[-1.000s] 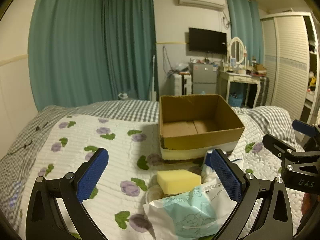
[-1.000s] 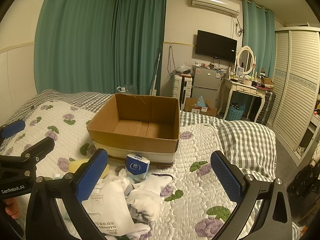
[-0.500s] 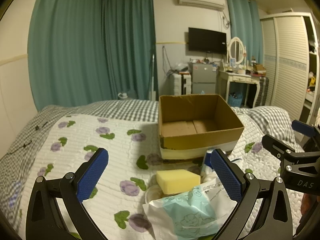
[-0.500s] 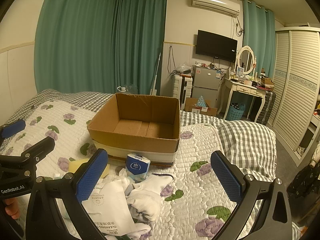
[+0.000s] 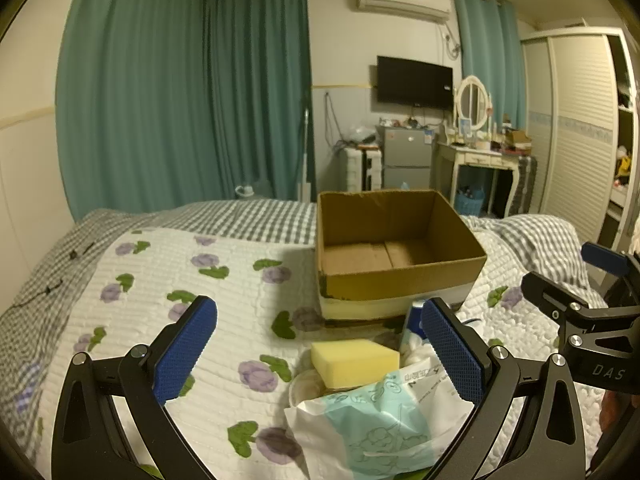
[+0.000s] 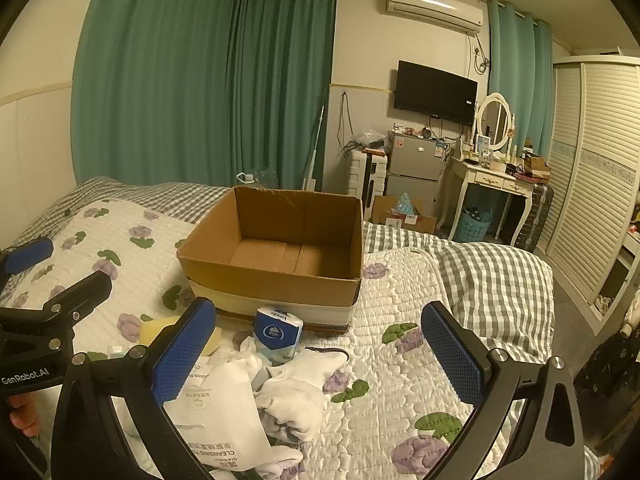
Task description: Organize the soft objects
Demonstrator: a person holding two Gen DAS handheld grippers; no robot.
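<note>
An open cardboard box (image 6: 276, 256) stood on the flowered quilt (image 6: 400, 304) of the bed, and its inside held nothing. The soft things lay in a small pile on the near side of the box. A yellow sponge (image 5: 354, 362) sat at the left of the pile, just beside a white packet with a light blue picture (image 5: 376, 436). A blue and white tissue pack (image 6: 278, 334) stood near the box wall, close to touching it. White socks (image 6: 298, 392) lay in front of the tissue pack, beside a white cleansing towel pack (image 6: 218, 412) (the printed text was seen upside down). The left gripper (image 5: 316, 354) was wide open above the sponge and held nothing. The right gripper (image 6: 316, 354) was also wide open, over the socks, and empty.
</note>
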